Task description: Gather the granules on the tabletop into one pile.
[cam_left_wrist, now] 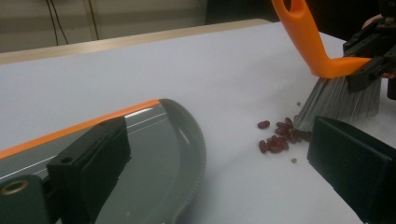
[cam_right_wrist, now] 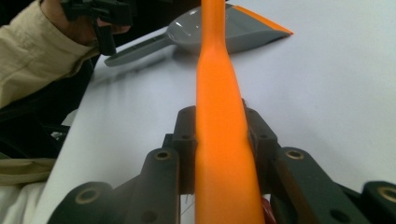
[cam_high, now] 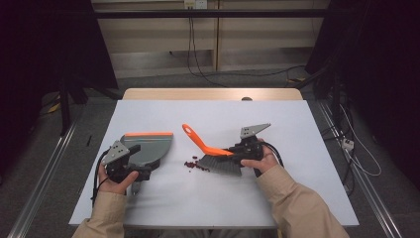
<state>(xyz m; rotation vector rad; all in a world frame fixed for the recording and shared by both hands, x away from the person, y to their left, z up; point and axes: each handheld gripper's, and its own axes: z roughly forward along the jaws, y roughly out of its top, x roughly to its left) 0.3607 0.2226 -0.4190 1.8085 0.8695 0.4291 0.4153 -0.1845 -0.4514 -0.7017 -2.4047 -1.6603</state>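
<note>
Right tongs clamped on the orange-handled brush, bristles resting on the white table against a small heap of red beans. Left tongs closed on the handle of the grey dustpan (orange lip facing away), lying flat just left of the beans.

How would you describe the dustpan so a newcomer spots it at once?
On the white table, look to the left half, just ahead of the left gripper. The dustpan lies there flat, a grey scoop with its grey handle toward the person. Its straight orange lip sets it apart from the brush, which has an orange handle and grey bristles beside the red beans.
</note>
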